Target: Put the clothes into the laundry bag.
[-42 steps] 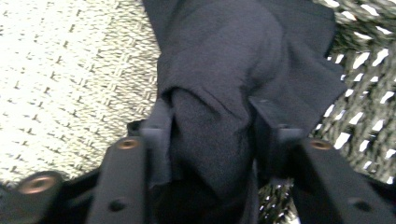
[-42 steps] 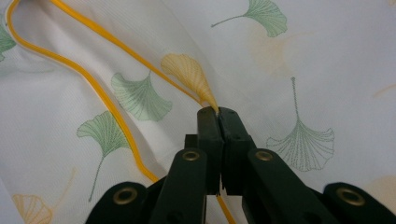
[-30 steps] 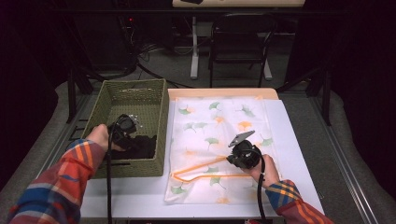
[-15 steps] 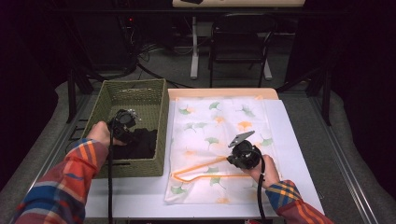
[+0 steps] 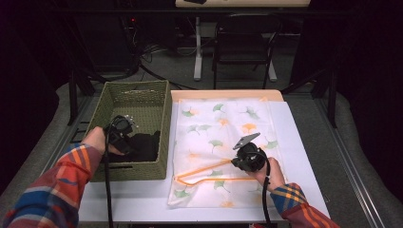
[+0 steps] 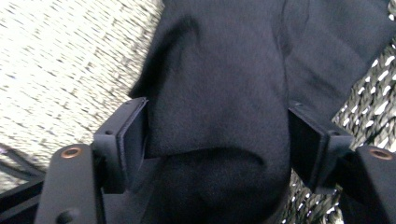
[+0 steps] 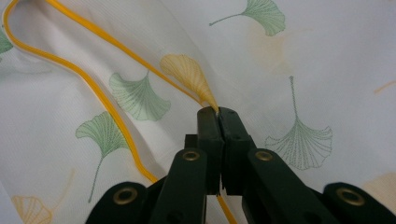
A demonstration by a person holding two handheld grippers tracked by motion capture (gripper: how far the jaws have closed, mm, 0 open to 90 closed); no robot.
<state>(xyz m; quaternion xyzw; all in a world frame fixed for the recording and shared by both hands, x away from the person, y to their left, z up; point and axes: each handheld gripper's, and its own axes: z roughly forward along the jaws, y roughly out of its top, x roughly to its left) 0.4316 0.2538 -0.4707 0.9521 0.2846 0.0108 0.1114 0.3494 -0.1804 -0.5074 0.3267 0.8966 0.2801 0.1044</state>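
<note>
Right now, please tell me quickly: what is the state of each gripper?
Left gripper: fingers just opened, black garment loose between them, inside the basket.
Right gripper: closed on the orange edge of the leaf-print bag.

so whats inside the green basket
A black cloth lies in the woven basket, with the left hand-held gripper around a fold of it, its jaws having just been opening. Anything beneath the cloth is covered.
</note>
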